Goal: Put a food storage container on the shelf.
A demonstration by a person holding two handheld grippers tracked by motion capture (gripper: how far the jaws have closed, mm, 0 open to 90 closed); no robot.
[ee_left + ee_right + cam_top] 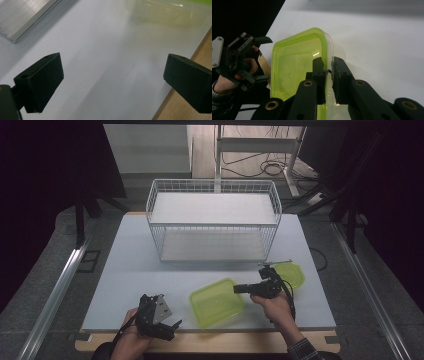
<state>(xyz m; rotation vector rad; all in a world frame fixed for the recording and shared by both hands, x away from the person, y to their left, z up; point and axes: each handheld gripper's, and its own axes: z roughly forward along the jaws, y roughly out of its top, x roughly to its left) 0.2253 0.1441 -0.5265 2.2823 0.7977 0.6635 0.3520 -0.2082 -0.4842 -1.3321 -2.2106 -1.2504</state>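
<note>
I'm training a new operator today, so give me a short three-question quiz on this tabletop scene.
1. True or false: the right tongs are clamped on the wall of the green container.
2. Are the left tongs open or shut?
3. What lies behind the right hand? A) a green lid B) a red cup C) a sponge

Key: 1 true, one jaw inside the wall and one outside; 2 open, over bare table; 3 A.

Lab: black curtains (pixel 45 180), floor cables (pixel 265 167), aluminium rails (pixel 55 295).
</note>
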